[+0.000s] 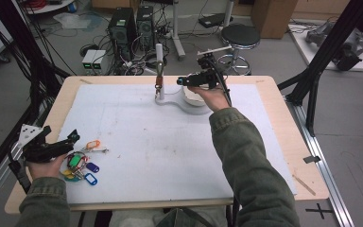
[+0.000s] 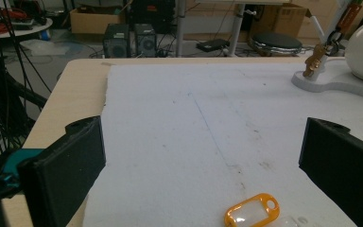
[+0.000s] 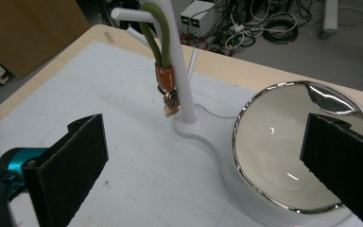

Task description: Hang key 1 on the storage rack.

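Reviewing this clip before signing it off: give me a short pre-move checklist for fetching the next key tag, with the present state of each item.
1. Right gripper open, nothing between its jaws: ok.
2. Strap with key hanging on the white stand: ok.
3. Left gripper open and empty: ok.
4. Orange tag lying free in front of the left gripper: ok.
5. Pile of key tags untangled: cannot tell.

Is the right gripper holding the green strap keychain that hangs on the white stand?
No: the right gripper has its fingers wide apart, and the green strap keychain hangs free on the white stand.
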Demonstrator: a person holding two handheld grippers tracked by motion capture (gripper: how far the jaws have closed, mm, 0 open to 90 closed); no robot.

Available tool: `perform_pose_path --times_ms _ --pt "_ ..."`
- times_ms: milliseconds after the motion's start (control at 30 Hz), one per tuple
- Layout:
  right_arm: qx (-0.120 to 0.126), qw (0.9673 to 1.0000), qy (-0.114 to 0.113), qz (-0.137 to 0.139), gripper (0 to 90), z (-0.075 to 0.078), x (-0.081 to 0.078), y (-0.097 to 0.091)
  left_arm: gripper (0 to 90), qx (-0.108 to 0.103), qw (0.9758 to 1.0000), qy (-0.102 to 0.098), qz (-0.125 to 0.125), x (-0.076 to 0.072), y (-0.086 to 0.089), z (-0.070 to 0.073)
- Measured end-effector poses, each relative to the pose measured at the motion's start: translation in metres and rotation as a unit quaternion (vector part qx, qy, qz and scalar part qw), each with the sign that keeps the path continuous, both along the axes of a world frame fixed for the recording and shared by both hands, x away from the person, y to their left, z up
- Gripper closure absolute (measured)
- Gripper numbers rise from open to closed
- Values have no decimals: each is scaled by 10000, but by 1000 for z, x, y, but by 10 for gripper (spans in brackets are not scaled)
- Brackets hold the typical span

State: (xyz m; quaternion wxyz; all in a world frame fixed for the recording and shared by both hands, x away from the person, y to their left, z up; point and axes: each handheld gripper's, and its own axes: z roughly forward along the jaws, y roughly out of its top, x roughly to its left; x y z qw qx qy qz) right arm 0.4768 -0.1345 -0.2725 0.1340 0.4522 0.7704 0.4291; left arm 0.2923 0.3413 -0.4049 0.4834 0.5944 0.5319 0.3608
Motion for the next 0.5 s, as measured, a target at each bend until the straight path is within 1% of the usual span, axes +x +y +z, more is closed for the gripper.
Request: perform_pose_path --times_ms 33,100,133,200,267,300,400,467,500 --pt "-87 10000 46 -6 6 -2 -4 -4 17 2 10000 -4 1 0 0 0" --pt "-94 10000 23 -14 6 -2 -6 -6 17 9 10000 -6 -3 0 0 0" --pt "-57 10000 -48 -10 6 -3 -9 -8 17 7 10000 -7 0 0 0 0" --pt "-84 9999 -88 4 6 -4 -14 -11 17 9 10000 -2 5 0 0 0" --pt "-114 9999 -44 8 6 -7 -19 -15 17 9 10000 -1 9 0 0 0" --pt "-97 9999 -128 1 6 -8 -25 -19 17 27 10000 -1 8 0 0 0" --pt "-33 9999 -132 31 6 -11 -31 -24 17 43 10000 -6 5 0 -1 0" --pt "-82 9998 -162 3 6 -15 -36 -28 17 46 10000 -5 7 0 -1 0" --pt "-101 9998 -180 -24 6 -18 -41 -34 17 46 10000 -2 3 0 -1 0"
